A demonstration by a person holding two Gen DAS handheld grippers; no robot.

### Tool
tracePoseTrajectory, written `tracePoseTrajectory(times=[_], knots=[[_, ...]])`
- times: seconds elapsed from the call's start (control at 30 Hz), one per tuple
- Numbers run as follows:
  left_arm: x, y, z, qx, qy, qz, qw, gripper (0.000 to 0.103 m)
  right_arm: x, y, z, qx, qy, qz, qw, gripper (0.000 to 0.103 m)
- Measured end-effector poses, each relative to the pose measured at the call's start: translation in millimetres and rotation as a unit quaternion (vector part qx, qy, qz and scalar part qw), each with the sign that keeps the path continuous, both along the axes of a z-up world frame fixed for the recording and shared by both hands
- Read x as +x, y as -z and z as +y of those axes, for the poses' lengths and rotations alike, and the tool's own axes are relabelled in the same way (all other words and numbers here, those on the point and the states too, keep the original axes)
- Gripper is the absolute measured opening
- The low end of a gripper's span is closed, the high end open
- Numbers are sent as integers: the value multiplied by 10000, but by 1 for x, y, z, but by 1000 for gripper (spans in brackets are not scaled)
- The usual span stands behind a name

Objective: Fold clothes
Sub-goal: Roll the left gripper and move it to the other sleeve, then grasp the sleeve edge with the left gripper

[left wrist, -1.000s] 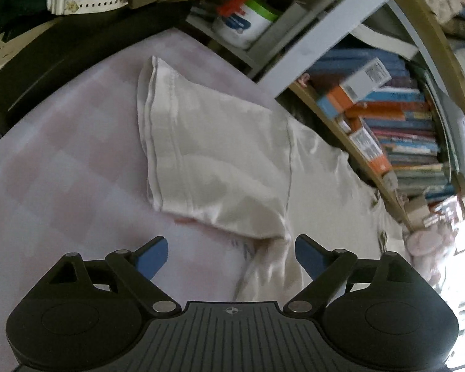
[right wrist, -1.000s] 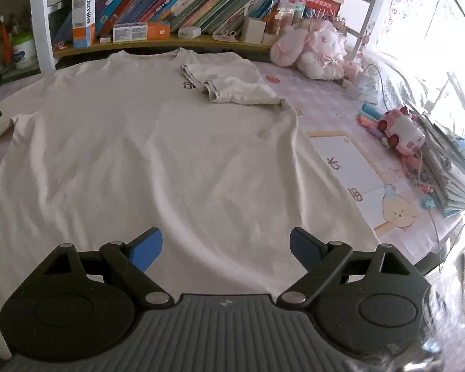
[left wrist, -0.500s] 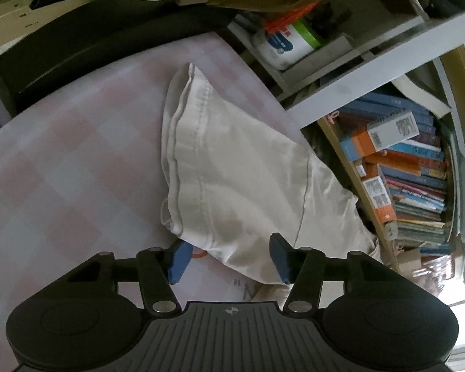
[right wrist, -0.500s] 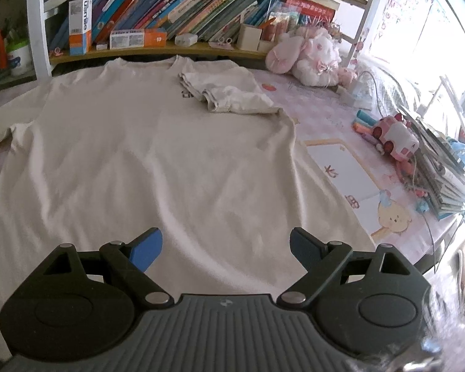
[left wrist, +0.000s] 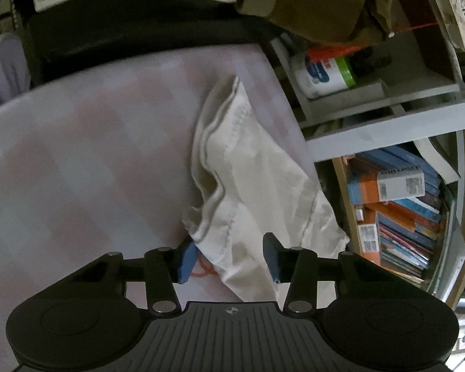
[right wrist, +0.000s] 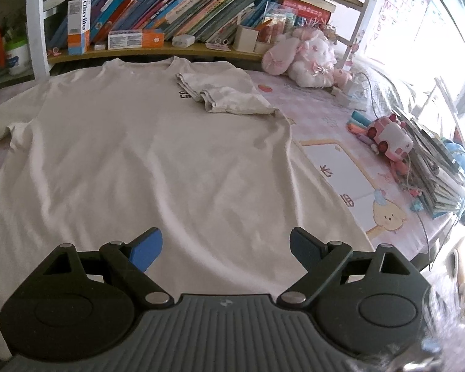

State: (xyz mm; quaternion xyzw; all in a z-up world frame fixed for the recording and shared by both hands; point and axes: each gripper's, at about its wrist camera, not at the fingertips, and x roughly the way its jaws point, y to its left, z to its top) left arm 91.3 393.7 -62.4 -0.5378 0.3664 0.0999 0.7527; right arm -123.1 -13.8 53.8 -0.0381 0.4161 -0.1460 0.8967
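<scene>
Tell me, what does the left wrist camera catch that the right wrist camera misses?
Only the left wrist view shows the left gripper, whose jaws have just been closing around the cream T-shirt's spread sleeve. Only the right wrist view shows the open right gripper, the T-shirt's broad body, its other sleeve folded inward and a pink plush toy. Both show the pink checked tablecloth and shelved books.

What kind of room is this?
Probably a child's bedroom or playroom: a shelf of picture books, pink plush toys and a toy car surround the table where a T-shirt lies.
</scene>
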Motion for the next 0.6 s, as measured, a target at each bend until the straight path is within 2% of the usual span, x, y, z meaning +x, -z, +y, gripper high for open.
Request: tracePoseTrajectory(times=[0.2,0.27,0.33,0.4,0.5,0.6], knots=[[3,2,-1,92,-51,-132,9999,43,-1,0,0,-29,-21,10,10000,89],[2,2,-1,101,-127,-100,9998,38,-1,0,-1,-47,-71,14,10000,89],[0,4,-1,119,-208,-31,9997,23,0,1,-3,-20,-115,16,9999,89],[-1,7,1,89,-253,1,9996,12,3,4,-8,35,-179,10,9998,89],[-3,11,3,61,-309,36,9995,8,8,7,-15,124,-277,1,9995,89],[-4,5,-1,235,-334,76,9991,8,16,11,-26,254,-430,-20,9988,89]])
